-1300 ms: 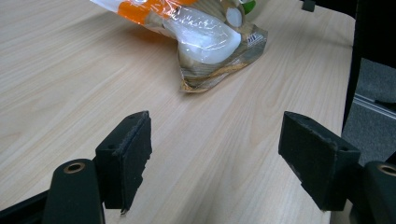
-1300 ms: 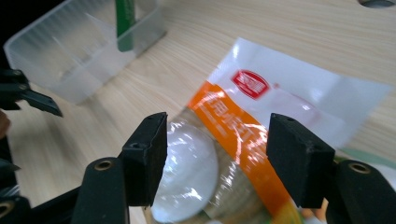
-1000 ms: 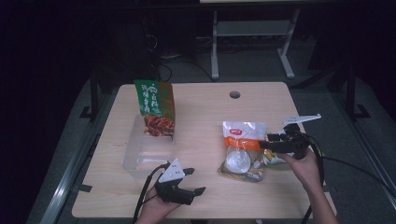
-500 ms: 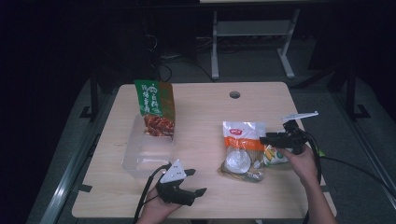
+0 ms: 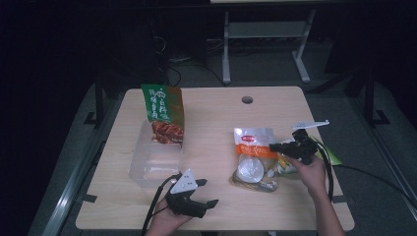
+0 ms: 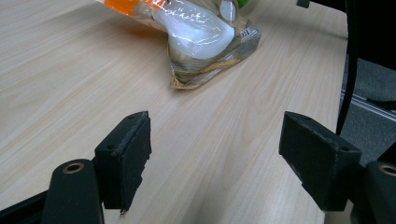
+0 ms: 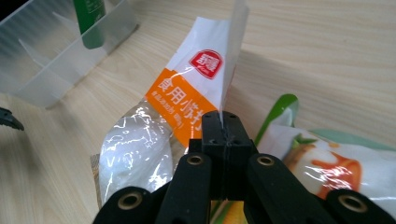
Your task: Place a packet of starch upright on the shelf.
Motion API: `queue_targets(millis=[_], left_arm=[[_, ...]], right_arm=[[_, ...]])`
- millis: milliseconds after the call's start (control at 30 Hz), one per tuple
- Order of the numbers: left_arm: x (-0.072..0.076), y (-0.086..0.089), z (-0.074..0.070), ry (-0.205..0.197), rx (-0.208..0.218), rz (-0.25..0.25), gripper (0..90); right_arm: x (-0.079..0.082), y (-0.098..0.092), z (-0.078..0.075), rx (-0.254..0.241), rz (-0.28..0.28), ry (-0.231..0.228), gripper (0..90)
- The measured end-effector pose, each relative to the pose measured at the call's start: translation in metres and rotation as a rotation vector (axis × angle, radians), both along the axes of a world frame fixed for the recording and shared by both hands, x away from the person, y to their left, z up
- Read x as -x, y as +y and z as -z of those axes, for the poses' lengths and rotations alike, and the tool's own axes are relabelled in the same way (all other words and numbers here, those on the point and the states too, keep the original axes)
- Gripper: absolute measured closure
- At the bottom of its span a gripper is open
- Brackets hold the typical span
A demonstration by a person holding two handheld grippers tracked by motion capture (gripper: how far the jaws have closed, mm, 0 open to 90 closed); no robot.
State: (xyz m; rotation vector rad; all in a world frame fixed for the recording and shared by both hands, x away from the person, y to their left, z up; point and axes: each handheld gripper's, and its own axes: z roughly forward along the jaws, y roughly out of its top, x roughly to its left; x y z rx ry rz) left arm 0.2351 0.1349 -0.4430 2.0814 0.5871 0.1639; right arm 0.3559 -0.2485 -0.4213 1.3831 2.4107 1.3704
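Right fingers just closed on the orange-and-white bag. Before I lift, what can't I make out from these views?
- Snack pack under the orange-and-white bag: cut off by the right gripper view's edge, half covered by the right gripper.
- Bag's lower half: hidden behind the same gripper there.
- Green pouch in the clear bin: print too small in the high view.
- Left gripper: open, nothing between its fingers.

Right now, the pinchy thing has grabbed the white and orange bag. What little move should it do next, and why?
Probably lift a little, straight up. The right gripper has just closed its jaws on the edge of the white and orange bag, pinching the film upright. The bag's bulk lies on the table, against another packet. The clear bin stands off to the side, so clearing the table likely comes first.
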Motion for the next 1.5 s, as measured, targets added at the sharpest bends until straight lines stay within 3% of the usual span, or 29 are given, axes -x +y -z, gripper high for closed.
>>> queue_targets(millis=[300, 400, 500, 600, 833, 1000, 1133, 1200, 1300, 1333, 1400, 1500], left_arm=[[-0.002, -0.005, 0.001, 0.016, 0.004, -0.009, 24.7], [-0.004, -0.012, 0.001, 0.021, -0.002, -0.004, 24.7], [-0.008, -0.019, -0.001, 0.021, -0.028, 0.009, 24.7], [-0.014, -0.027, -0.004, 0.019, -0.028, 0.009, 24.7], [-0.035, -0.049, -0.009, 0.025, -0.043, 0.014, 24.7], [-0.052, -0.064, -0.007, 0.026, -0.028, -0.047, 19.2], [-0.065, -0.074, -0.004, 0.074, -0.012, -0.056, 19.3], [-0.072, -0.077, -0.002, 0.133, 0.036, -0.043, 25.1], [-0.081, -0.081, 0.003, 0.228, 0.092, 0.009, 44.7], [-0.081, -0.084, 0.003, 0.227, 0.08, 0.012, 50.4], [-0.08, -0.088, 0.001, 0.175, 0.037, -0.004, 58.9], [-0.082, -0.086, -0.004, 0.193, 0.061, -0.017, 74.5]], right_arm=[[0.014, 0.008, -0.012, 0.001, -0.049, -0.066, 89.3], [0.016, 0.01, -0.014, -0.008, -0.062, -0.077, 89.4], [0.022, 0.015, -0.021, -0.005, -0.086, -0.107, 89.4], [0.028, 0.018, -0.028, -0.004, -0.119, -0.148, 89.4], [0.039, 0.016, -0.041, -0.008, -0.173, -0.18, 89.5], [0.042, 0.019, -0.048, -0.007, -0.22, -0.198, 89.5], [0.044, 0.02, -0.052, -0.01, -0.252, -0.208, 89.5], [0.045, 0.021, -0.052, -0.01, -0.261, -0.212, 89.4], [0.047, 0.023, -0.054, 0.005, -0.277, -0.239, 89.4], [0.047, 0.024, -0.054, 0.012, -0.276, -0.243, 89.4], [0.047, 0.025, -0.055, 0.027, -0.276, -0.245, 89.4], [0.047, 0.025, -0.054, 0.037, -0.273, -0.245, 89.4]])
